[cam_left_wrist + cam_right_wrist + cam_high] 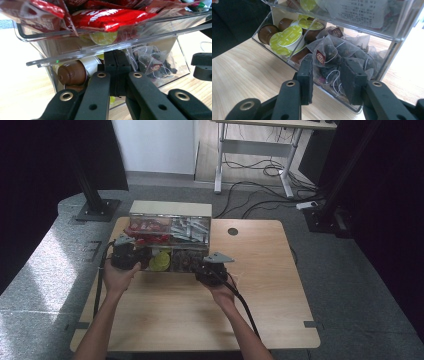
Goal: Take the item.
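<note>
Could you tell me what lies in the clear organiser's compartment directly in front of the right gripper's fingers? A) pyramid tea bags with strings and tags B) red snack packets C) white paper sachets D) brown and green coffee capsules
A: in the right gripper view, the right gripper has its fingers apart before the clear organiser, facing the pyramid tea bags; the coffee capsules sit in the neighbouring compartment.

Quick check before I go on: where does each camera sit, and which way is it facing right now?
High view: above the person's side, looking forward and down on the table; both forearms, left gripper and right gripper at the clear organizer.
Left gripper view: along its shut jaws, at the capsules.
Right gripper view: along its parted jaws, at the tea bags.
Shared: both gripper views see the capsules and tea bags in the lower bin.
</note>
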Action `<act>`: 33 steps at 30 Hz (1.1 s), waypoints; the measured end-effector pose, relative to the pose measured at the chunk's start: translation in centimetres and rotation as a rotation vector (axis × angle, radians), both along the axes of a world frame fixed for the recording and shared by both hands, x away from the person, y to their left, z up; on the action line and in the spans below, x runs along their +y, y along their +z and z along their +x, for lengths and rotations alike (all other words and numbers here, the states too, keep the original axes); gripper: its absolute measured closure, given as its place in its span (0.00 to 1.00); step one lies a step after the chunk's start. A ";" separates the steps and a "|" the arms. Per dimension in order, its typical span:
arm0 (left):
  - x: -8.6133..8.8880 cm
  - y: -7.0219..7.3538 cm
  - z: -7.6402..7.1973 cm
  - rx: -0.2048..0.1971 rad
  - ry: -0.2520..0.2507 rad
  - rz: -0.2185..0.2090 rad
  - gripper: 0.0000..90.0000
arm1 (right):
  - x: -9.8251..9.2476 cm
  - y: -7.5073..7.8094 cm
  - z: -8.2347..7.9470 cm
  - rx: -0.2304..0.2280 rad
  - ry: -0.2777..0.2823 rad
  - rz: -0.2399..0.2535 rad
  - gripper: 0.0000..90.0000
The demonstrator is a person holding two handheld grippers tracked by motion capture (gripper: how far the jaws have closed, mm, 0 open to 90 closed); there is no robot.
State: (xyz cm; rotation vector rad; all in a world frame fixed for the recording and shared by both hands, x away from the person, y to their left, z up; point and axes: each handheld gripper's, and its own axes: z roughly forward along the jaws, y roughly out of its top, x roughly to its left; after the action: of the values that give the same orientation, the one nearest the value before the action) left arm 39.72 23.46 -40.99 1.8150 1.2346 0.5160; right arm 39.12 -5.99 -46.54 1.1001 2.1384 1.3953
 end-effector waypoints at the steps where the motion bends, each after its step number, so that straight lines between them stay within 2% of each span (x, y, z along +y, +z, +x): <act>1: 0.0 0.0 0.0 0.000 0.000 0.001 1.00 | 0.1 -0.1 0.1 0.002 -0.001 -0.002 0.69; 10: 0.0 0.0 0.0 0.002 -0.002 0.002 1.00 | 0.7 -0.7 1.0 0.024 -0.015 0.005 0.70; 23: -0.1 0.1 0.0 0.001 -0.001 0.004 1.00 | 2.0 -0.8 2.1 0.032 -0.007 -0.022 0.71; 33: -0.3 0.0 0.1 0.006 -0.008 0.006 1.00 | 2.8 -1.8 3.2 0.049 -0.007 -0.036 0.73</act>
State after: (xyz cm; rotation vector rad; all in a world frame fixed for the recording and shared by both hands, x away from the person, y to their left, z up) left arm 39.86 23.17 -40.94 1.8265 1.2304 0.5106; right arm 42.29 -3.22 -48.32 1.1377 2.1826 1.3349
